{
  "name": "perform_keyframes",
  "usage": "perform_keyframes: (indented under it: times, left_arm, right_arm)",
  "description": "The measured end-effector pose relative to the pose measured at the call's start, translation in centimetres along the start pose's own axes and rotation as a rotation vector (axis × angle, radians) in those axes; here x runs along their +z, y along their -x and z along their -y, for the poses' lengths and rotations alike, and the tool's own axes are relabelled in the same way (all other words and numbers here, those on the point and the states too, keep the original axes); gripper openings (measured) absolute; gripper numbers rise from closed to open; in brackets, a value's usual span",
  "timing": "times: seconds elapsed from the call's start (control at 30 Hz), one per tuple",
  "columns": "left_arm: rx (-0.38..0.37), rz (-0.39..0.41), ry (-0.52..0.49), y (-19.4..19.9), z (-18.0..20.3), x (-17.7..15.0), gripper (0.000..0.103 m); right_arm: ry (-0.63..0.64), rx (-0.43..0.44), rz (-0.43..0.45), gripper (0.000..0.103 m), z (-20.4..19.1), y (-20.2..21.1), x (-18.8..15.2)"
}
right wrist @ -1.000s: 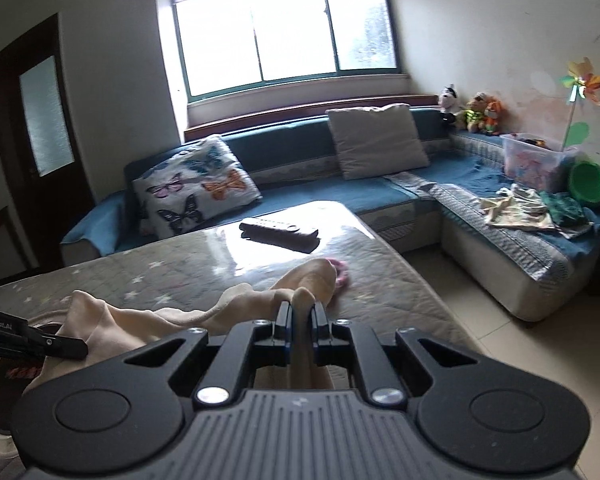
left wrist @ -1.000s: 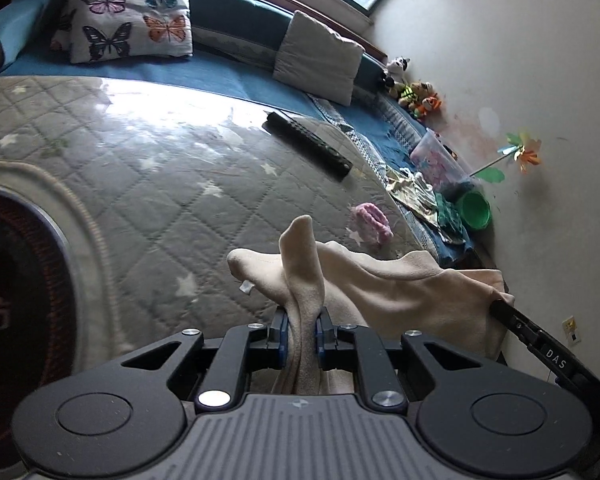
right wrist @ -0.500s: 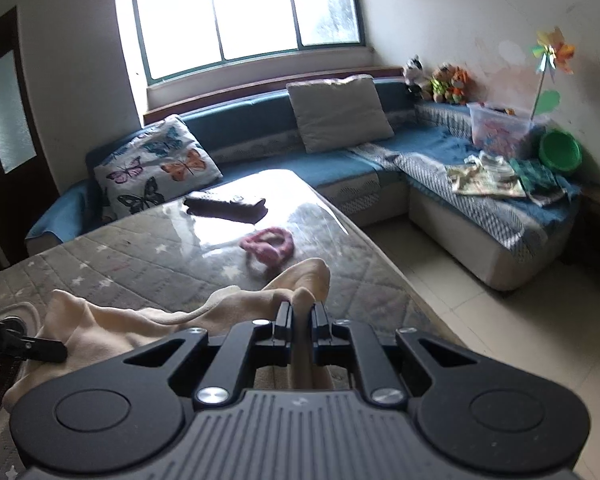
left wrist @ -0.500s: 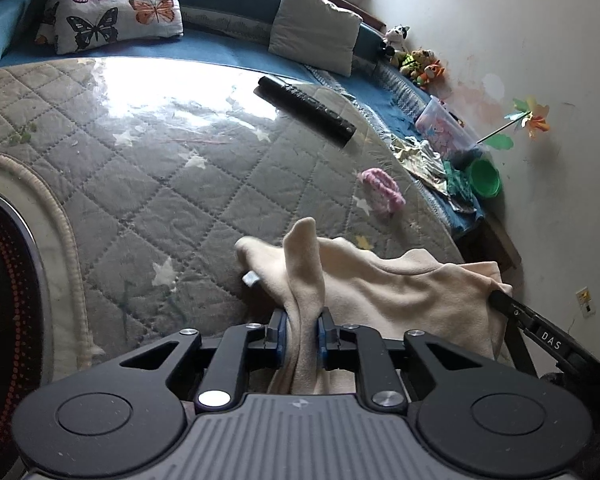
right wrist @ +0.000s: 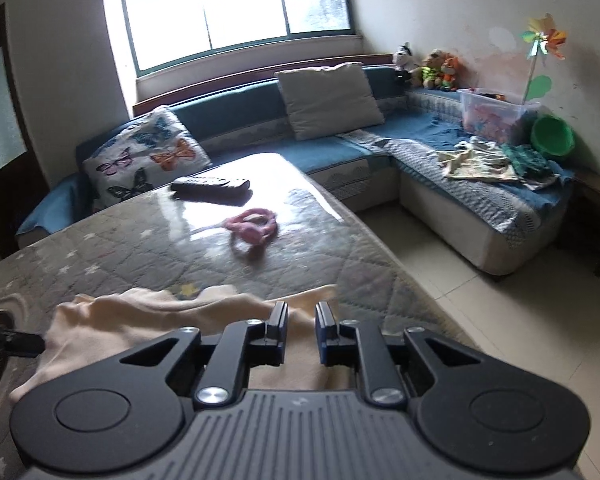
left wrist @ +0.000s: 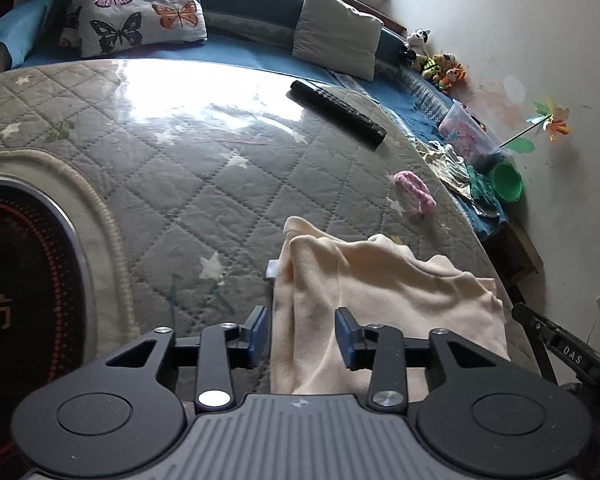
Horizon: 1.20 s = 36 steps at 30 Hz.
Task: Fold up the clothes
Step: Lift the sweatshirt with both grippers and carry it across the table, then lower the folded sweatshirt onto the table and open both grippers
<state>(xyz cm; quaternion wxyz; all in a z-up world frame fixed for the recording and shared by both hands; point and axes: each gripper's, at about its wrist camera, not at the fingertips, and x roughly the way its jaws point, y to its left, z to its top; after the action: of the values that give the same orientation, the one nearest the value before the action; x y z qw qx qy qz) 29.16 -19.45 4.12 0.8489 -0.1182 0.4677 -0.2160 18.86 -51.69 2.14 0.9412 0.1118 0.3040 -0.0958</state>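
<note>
Lying rumpled in the lower middle of both views, the cream garment (left wrist: 380, 292) rests on the quilted table cover (left wrist: 160, 184). The left gripper (left wrist: 302, 334) is spread wide around its edge, gripping nothing; the right gripper (right wrist: 301, 330) also stands parted (slightly blurred, so seemingly free of cloth). A fold looks just laid down. Next comes re-gripping a fresh edge, clear of the pink band (right wrist: 254, 224) and remote (left wrist: 338, 114).
</note>
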Motion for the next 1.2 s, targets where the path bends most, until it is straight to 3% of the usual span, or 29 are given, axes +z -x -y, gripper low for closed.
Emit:
perform_keyframes:
  times: [0.1,0.3,0.6,0.93,1.2]
  left_arm:
    - [0.003,0.002,-0.019,0.6,0.0,-0.7,0.043]
    - [0.011,0.001,-0.069,1.5,0.4,-2.8,0.044]
    - [0.031,-0.011,-0.067,1.0,-0.5,-3.9,0.044]
    - [0.047,0.006,-0.101,1.4,-0.2,-4.5,0.045]
    - [0.069,0.039,-0.177,3.2,0.6,-6.0,0.05]
  right_arm:
    - [0.029,0.032,-0.009,0.024,-1.0,0.8,-0.9]
    - [0.081,0.089,-0.032,0.024,-3.0,2.8,-3.5]
    - [0.209,0.02,-0.035,0.021,-3.8,4.0,-7.6]
    - [0.166,-0.005,-0.051,0.021,-2.4,5.0,-8.1]
    - [0.122,0.009,0.004,0.023,-2.4,5.1,-6.6]
